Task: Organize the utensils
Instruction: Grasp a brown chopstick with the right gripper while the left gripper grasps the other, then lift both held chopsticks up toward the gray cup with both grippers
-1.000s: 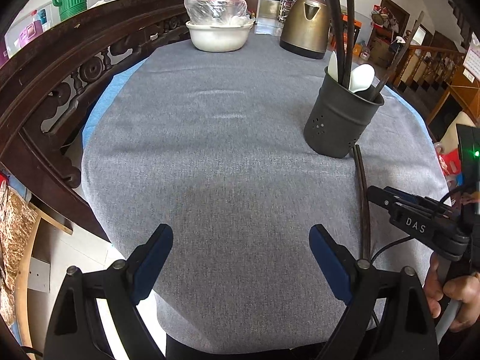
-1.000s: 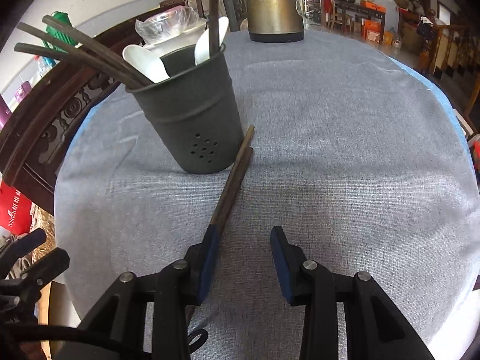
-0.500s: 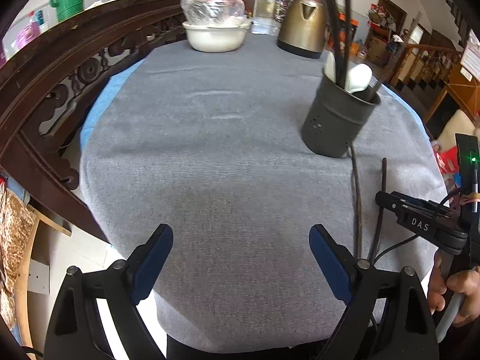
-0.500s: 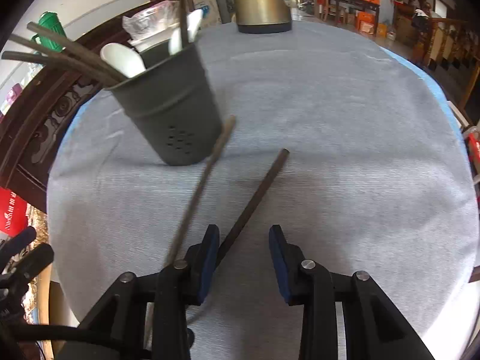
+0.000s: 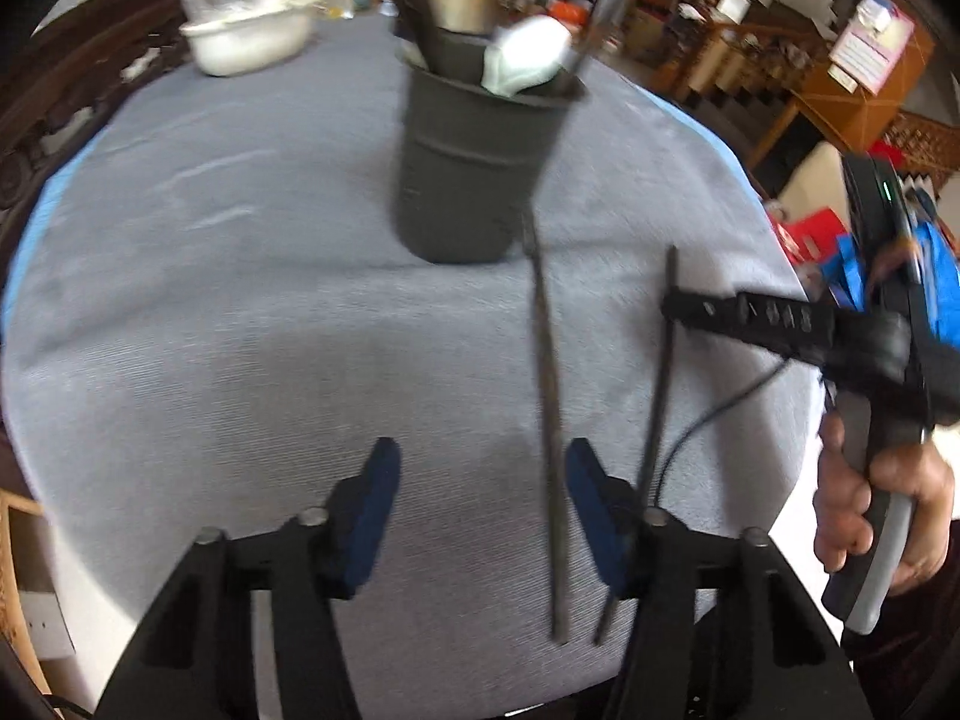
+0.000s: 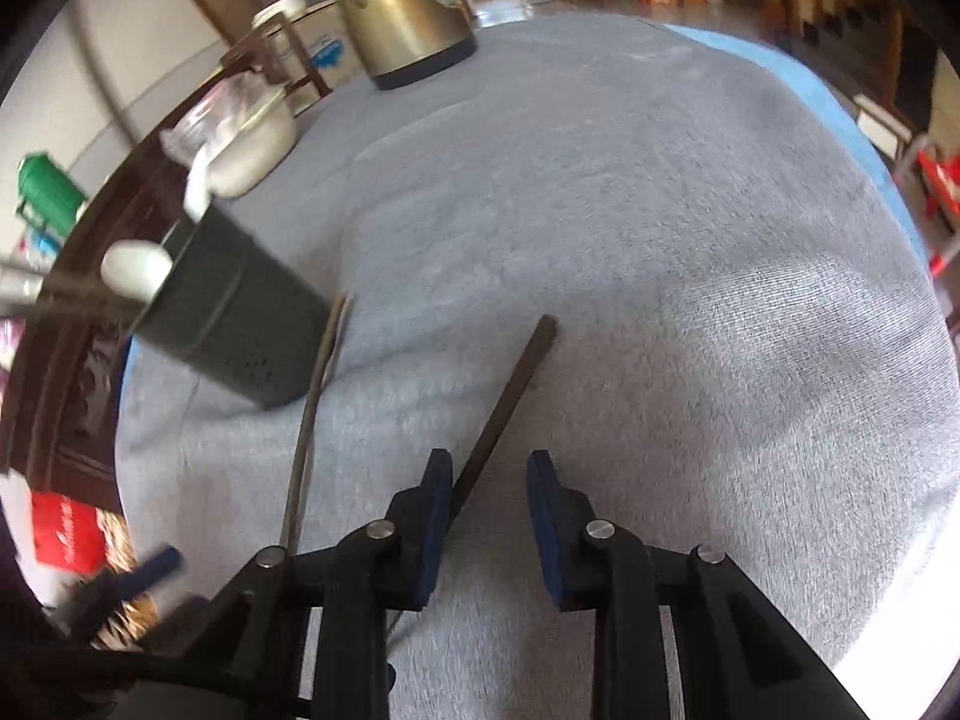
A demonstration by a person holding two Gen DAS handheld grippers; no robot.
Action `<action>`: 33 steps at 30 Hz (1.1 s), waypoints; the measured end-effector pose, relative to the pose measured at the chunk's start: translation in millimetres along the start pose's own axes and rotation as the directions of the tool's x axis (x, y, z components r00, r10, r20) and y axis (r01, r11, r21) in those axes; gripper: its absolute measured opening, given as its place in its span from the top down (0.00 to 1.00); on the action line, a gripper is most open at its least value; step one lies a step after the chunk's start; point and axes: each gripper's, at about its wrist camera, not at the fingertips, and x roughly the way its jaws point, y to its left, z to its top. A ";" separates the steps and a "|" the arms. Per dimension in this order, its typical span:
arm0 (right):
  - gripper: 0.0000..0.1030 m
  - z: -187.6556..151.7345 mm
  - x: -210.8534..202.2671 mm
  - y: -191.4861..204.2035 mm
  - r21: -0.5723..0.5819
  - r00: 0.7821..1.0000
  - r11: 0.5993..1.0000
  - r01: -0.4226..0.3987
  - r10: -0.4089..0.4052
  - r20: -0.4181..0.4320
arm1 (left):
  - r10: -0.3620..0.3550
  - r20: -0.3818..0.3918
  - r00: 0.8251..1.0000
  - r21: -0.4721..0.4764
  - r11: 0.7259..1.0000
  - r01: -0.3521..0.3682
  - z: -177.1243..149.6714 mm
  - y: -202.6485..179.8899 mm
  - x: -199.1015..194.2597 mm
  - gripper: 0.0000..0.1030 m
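On the tabletop (image 5: 240, 312), two chopsticks (image 5: 546, 396) lie splayed beside the holder (image 5: 468, 168); both tools, left (image 5: 477, 516) and right (image 6: 489, 531), are closing, each straddling one stick, pads not yet clamped, presumably to lift it.

Two chopsticks (image 5: 543, 396) lie on the table (image 5: 240, 312) before the utensil holder (image 5: 474, 174); the kettle (image 6: 408, 12) stands behind it.

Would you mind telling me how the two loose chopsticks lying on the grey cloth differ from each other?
The inner chopstick ends by the holder's base; the outer chopstick ends on bare cloth. The inner chopstick lies between the closing left gripper's jaws; the outer chopstick between the closing right gripper's, neither pressed yet. Both are dark and slim.
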 end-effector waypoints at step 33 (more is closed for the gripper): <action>0.83 35.7 7.4 -34.9 0.061 0.999 0.997 -0.037 0.038 -0.030 | 0.014 0.011 1.000 0.086 0.996 -0.015 44.5 -44.7 30.5 0.62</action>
